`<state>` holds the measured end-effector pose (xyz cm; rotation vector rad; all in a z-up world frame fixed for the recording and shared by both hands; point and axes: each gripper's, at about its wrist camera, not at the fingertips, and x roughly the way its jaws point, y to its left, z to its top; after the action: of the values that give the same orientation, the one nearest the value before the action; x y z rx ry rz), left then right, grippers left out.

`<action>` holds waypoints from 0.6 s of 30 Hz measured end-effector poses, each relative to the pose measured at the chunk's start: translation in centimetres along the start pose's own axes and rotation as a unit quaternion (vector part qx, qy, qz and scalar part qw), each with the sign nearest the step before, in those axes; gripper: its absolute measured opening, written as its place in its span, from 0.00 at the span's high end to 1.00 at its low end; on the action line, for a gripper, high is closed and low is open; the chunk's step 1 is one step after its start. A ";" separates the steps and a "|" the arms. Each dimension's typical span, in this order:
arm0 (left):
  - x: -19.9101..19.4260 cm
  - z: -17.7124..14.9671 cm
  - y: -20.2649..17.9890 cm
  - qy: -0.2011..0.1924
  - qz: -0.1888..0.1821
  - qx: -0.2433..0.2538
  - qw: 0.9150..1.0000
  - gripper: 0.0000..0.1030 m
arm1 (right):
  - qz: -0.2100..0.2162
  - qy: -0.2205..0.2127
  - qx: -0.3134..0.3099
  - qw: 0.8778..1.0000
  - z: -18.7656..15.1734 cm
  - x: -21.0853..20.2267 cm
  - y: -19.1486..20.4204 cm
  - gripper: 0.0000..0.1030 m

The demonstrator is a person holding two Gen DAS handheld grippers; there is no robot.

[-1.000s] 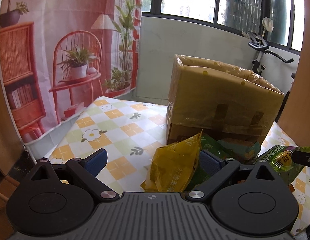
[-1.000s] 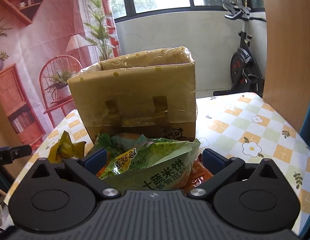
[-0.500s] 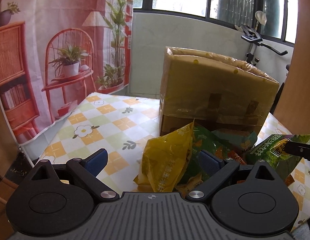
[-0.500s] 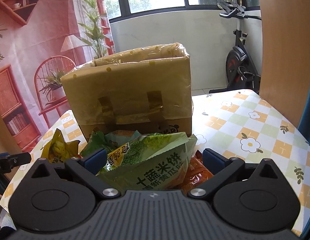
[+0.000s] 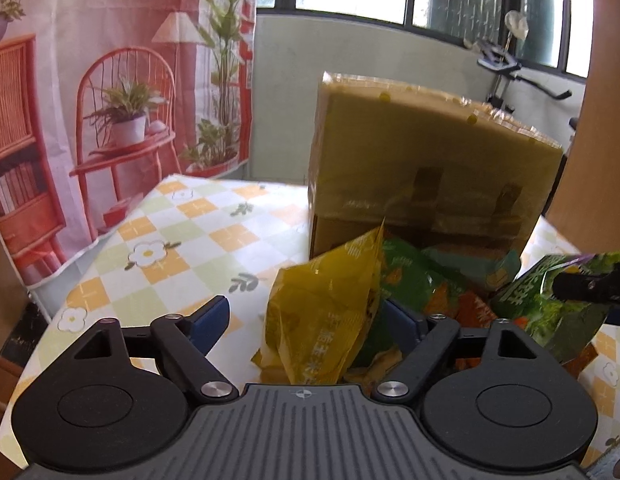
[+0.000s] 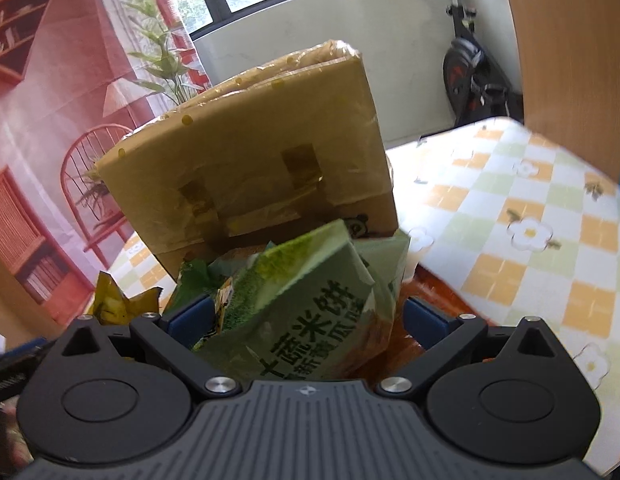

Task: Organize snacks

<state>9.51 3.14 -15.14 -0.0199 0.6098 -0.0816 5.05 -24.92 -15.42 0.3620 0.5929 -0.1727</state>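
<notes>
A tall cardboard box (image 5: 426,168) wrapped in yellowish film stands on the checked tablecloth (image 5: 182,240); it also shows in the right wrist view (image 6: 254,160). A pile of snack bags lies in front of it. My left gripper (image 5: 306,316) is open around a yellow snack bag (image 5: 322,316). My right gripper (image 6: 306,316) is open, with a green rice-cracker bag (image 6: 306,312) between its fingers, tilted. That green bag (image 5: 558,300) and the right gripper's finger (image 5: 586,284) show at the right of the left wrist view. The yellow bag (image 6: 114,300) shows at lower left of the right wrist view.
More green and orange snack bags (image 5: 426,280) lie against the box's foot. A printed red backdrop (image 5: 90,100) hangs left. An exercise bike (image 6: 470,76) stands behind the table. A wooden panel (image 6: 566,52) rises on the right. Bare tablecloth (image 6: 522,240) lies right of the box.
The right gripper has tilted and moved closer to the box, and the green bag between its fingers has tipped. The left gripper has shifted slightly around the yellow bag.
</notes>
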 end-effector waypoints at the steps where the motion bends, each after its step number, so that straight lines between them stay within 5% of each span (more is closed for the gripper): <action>1: 0.2 -0.1 0.0 0.004 -0.001 0.000 1.000 0.17 | 0.004 0.001 0.005 1.000 -0.1 0.1 -0.1 0.01; 18: 5.1 -0.3 -0.1 0.047 0.007 0.017 0.999 0.18 | 0.022 -0.008 0.014 1.000 -0.5 0.3 -0.4 0.01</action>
<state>13.48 2.59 -18.33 0.0217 0.7021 -0.0805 4.94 -25.14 -16.08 0.4005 0.5673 -0.1424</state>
